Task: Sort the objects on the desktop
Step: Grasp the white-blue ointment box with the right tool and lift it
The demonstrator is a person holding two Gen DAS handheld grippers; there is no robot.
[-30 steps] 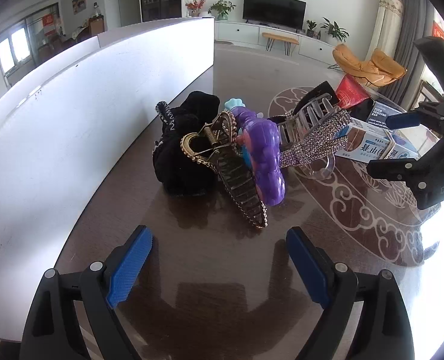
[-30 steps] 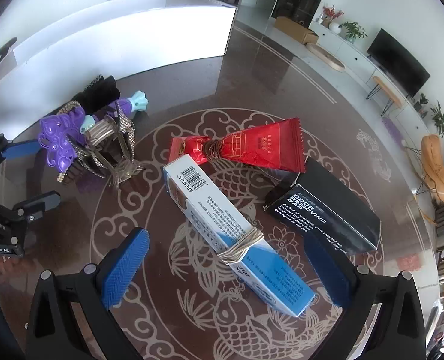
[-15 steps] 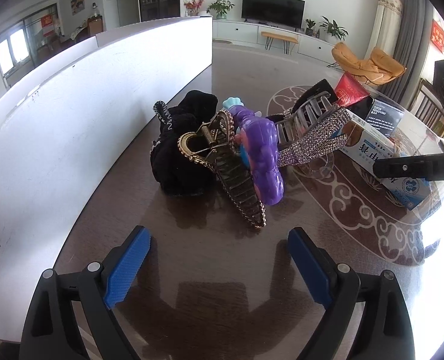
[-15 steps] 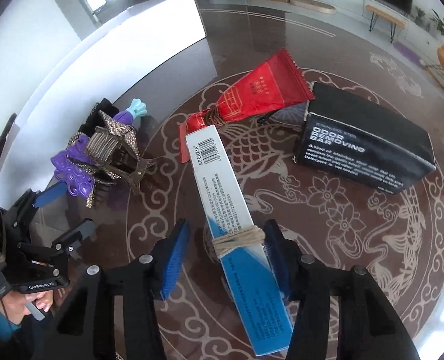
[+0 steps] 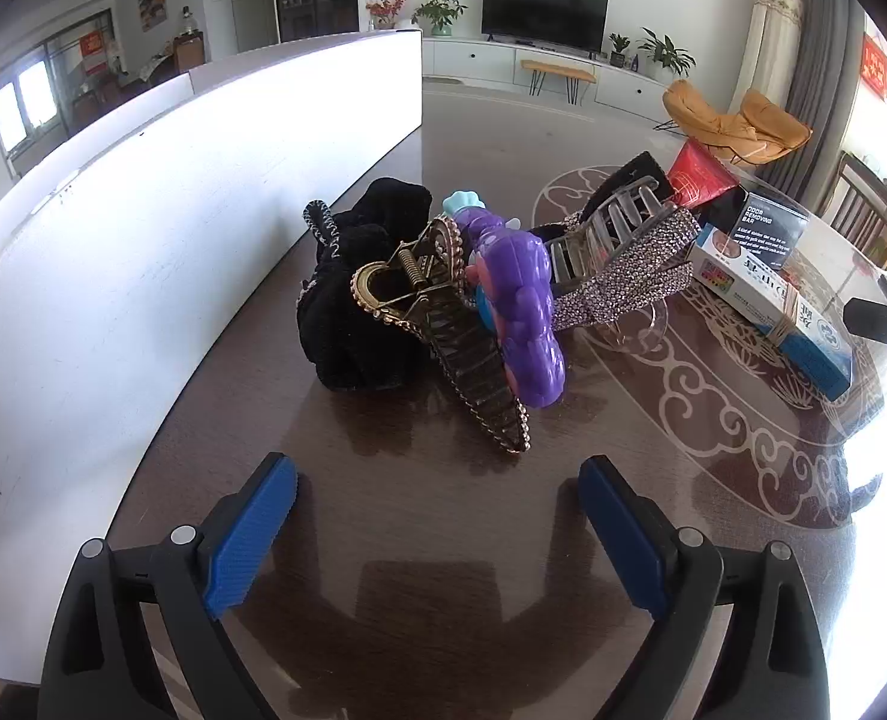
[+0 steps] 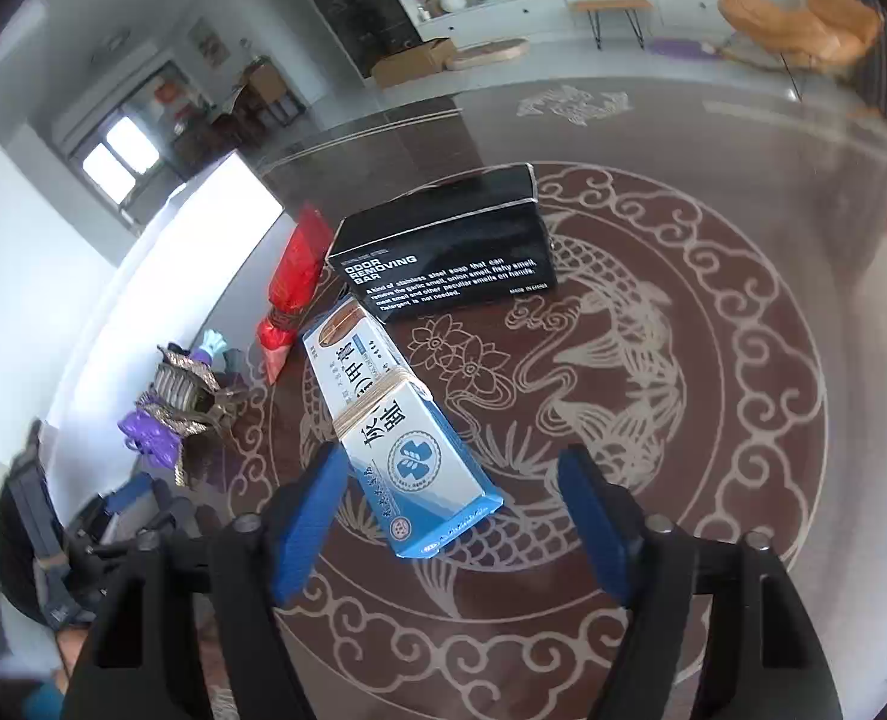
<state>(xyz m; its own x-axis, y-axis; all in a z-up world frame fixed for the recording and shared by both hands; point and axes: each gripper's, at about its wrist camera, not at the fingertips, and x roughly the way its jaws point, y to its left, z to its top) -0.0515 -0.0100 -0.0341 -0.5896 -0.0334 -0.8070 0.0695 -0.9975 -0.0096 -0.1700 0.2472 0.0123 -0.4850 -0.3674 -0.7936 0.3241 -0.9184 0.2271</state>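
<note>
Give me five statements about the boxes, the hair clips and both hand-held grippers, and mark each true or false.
1. The blue and white box has a rubber band around it. True.
2. The right hand-held gripper is shut on the black box. False: it is open, at the blue and white box.
3. The left hand-held gripper is open and empty. True.
4. The purple clip lies alone. False: it is piled with other clips.
5. The red packet lies on the black box. False: beside it.

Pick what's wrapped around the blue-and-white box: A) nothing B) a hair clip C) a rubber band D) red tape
C: a tan rubber band circles the middle of the blue-and-white box, which lies between the open fingers of the right hand-held gripper; the band also shows in the left wrist view.
</note>
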